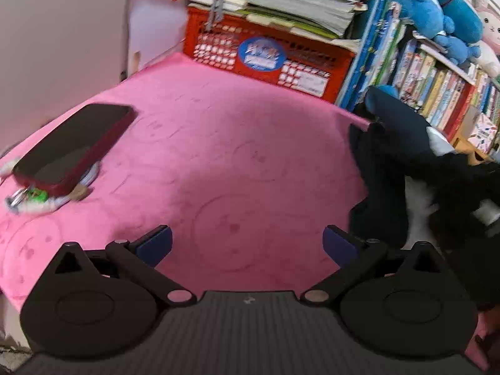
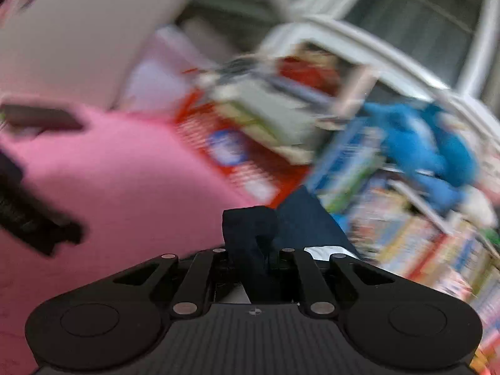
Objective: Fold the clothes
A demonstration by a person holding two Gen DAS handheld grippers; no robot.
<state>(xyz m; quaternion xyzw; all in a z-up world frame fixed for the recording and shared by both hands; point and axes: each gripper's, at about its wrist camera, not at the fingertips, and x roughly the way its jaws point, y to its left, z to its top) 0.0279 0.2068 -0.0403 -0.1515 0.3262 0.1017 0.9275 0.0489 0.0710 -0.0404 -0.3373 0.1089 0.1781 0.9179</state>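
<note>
The dark navy garment (image 1: 415, 168) hangs bunched at the right edge of the pink blanket (image 1: 218, 156), a fold of it pinched in the closed right tongs (image 2: 250, 250). The left tongs (image 1: 247, 243) hover spread wide and empty over the blanket's middle. This looks like the opening step: bringing the garment in to lay it flat. Next, the left tongs likely need a free hem. The middle is open; a phone (image 1: 75, 143) lies left, a red crate (image 1: 268, 59) and books (image 1: 437, 93) crowd the far edge.
</note>
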